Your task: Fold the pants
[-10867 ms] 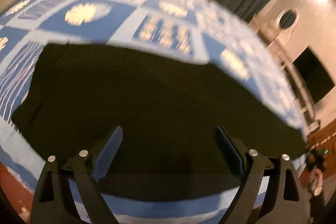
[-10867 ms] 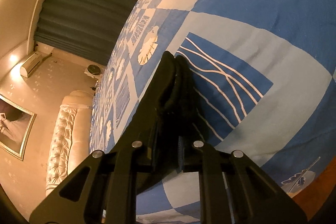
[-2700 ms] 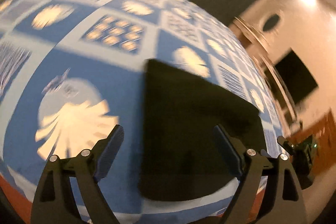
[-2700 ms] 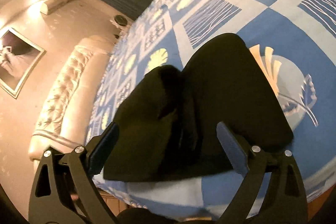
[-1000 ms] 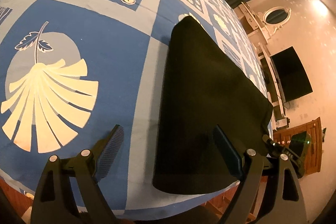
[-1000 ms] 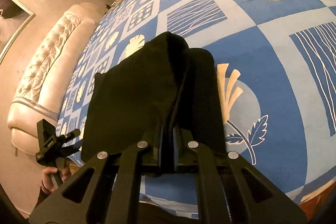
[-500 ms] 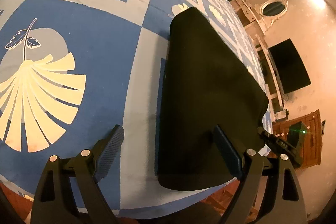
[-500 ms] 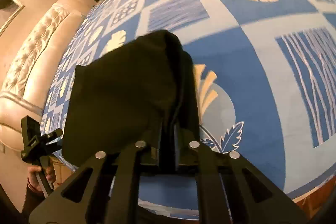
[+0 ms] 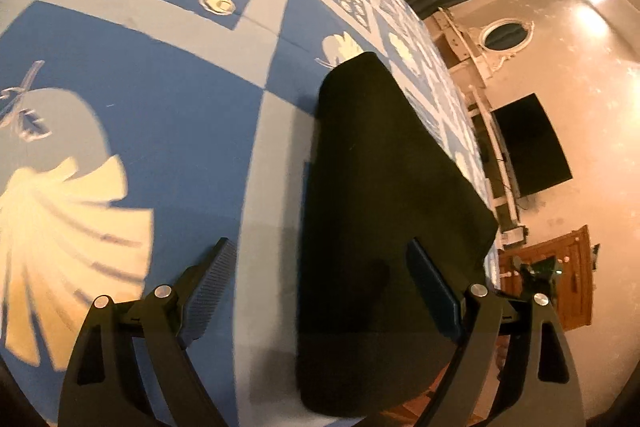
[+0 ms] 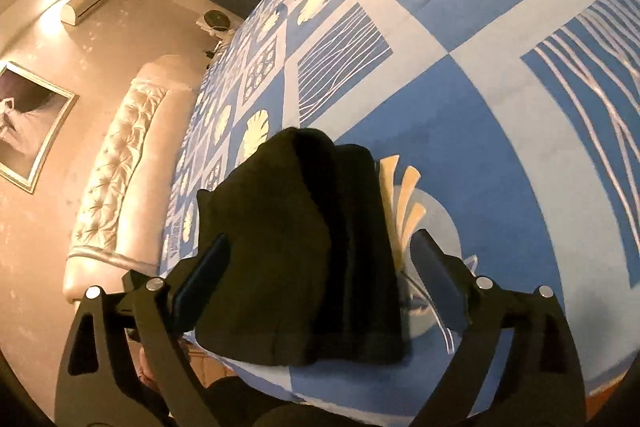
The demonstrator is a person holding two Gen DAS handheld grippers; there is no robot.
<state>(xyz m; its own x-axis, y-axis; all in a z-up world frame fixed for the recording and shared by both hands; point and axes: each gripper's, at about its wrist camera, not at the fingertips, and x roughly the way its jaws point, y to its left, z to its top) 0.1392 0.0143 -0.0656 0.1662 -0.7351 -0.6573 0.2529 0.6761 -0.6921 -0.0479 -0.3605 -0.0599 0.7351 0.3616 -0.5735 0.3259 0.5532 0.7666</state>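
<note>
The black pants lie folded in a compact stack near the bed's front edge; they also show in the right wrist view as layered folds. My left gripper is open and empty, hovering over the stack's left edge. My right gripper is open and empty, its fingers standing wide on either side of the stack's near end, above it.
The blue patterned bedspread covers the bed. A tufted headboard stands at the left in the right wrist view. A wall TV and a wooden cabinet lie beyond the bed's right side.
My right gripper was shut on the pants' fold half a second ago and has opened, letting go. The pants now lie flat. The left gripper stayed open and drew slightly closer.
</note>
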